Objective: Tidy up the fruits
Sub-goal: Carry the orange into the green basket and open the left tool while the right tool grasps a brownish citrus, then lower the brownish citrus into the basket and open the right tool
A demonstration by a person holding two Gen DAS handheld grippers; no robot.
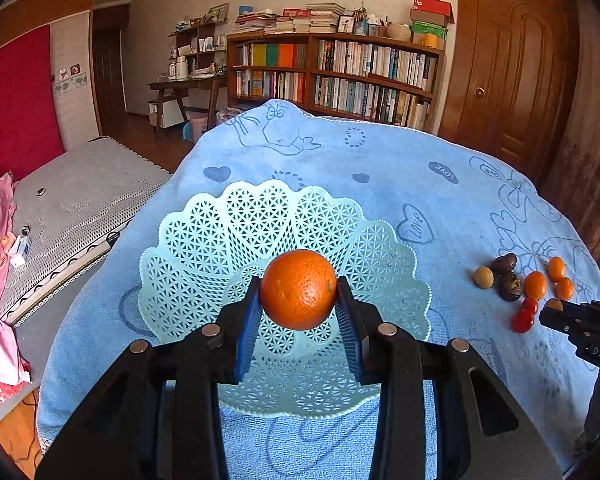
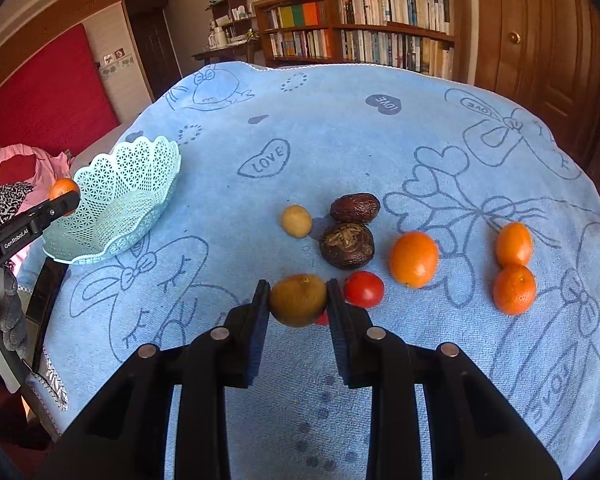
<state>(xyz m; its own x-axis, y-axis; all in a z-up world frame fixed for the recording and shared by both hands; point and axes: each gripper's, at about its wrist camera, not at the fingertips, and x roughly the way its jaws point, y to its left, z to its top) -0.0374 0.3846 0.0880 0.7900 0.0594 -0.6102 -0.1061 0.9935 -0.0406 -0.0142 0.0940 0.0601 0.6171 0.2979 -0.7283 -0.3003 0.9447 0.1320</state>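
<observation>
Fruit is my job here, and I read the layout as a sorting setup: the lattice basket sits on the left of the blue towel-covered surface, while the loose pieces lie in a cluster well apart to the right, so each one has to be carried across. My left claw is clamped on an orange, pads pressing its two sides, and I hold it above the basket's hollow, which looks empty; I judge this is the carry just short of release, kept high so the fruit clears the scalloped rim. My right claw is closed on a brownish-green round fruit, possibly a kiwi, at the near edge of the cluster; I cannot tell whether it is lifted or resting on the towel. Just beside it is a red tomato, with another red piece partly hidden behind the claw. Farther out lie two dark wrinkled fruits, a small yellowish one and three small oranges, all waiting. Both claws are only as wide as their fruit.
</observation>
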